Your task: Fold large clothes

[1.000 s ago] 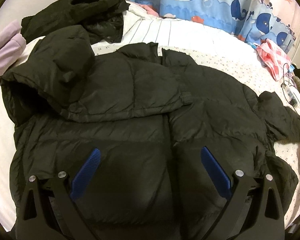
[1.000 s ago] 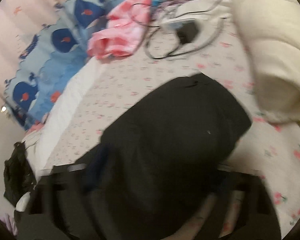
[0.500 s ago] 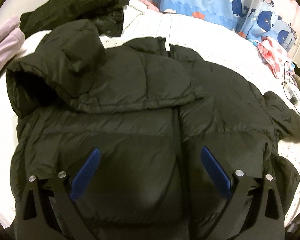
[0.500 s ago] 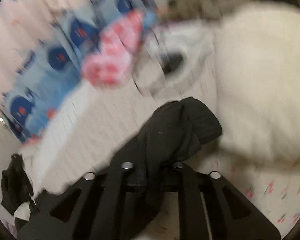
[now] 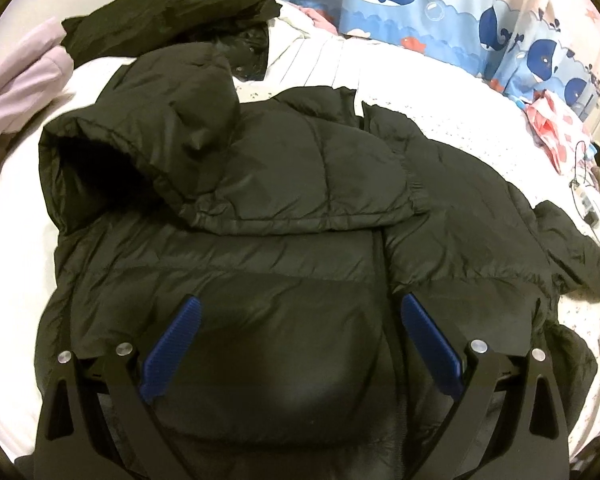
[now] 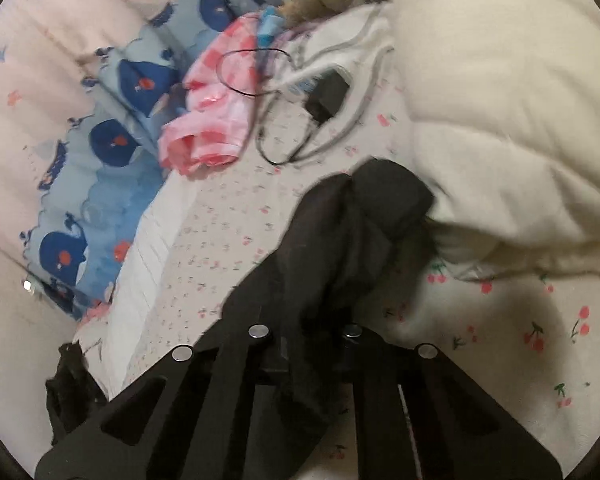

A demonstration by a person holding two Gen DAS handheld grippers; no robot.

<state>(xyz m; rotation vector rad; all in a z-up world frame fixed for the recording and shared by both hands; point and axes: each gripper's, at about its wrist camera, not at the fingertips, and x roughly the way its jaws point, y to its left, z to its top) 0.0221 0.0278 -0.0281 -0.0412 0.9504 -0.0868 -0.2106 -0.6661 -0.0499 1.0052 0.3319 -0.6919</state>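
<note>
In the left wrist view, a lilac garment [image 5: 24,80] sits at the 10 o'clock edge, beside a crumpled dark garment [image 5: 172,12] at 11 o'clock. The black puffer jacket [image 5: 284,208] fills the middle, spread flat on the white bed [image 5: 452,120], front up. One sleeve [image 5: 300,176] is folded across its chest, with the hood [image 5: 152,128] bunched toward 10 o'clock. The left gripper [image 5: 300,336] hovers at 6 o'clock above the jacket's lower part, its jaws spread wide with nothing clamped; the blue pads [image 5: 172,352] stand well apart on either side of the front seam. A whale-print curtain [image 5: 420,12] hangs from 12 to 2 o'clock, and a pink checked cloth [image 5: 556,128] lies near the 3 o'clock edge. The jacket's other sleeve stretches out toward 3 o'clock.

In the right wrist view, the whale-print curtain [image 6: 112,140] runs from 9 toward 11 o'clock, with the pink checked cloth [image 6: 212,120] at 11 o'clock. Just beside it, at 12 o'clock, lie a black charger [image 6: 328,96] and looped cables [image 6: 284,148]. The right gripper [image 6: 312,332] at 6 o'clock is clamped tight on the jacket's cuff [image 6: 364,224], which bunches up from between the jaws toward the centre. A thick white duvet [image 6: 500,112] fills the area from 1 to 3 o'clock, touching the cuff's end. Cherry-print sheet [image 6: 540,340] shows at 4 o'clock.
</note>
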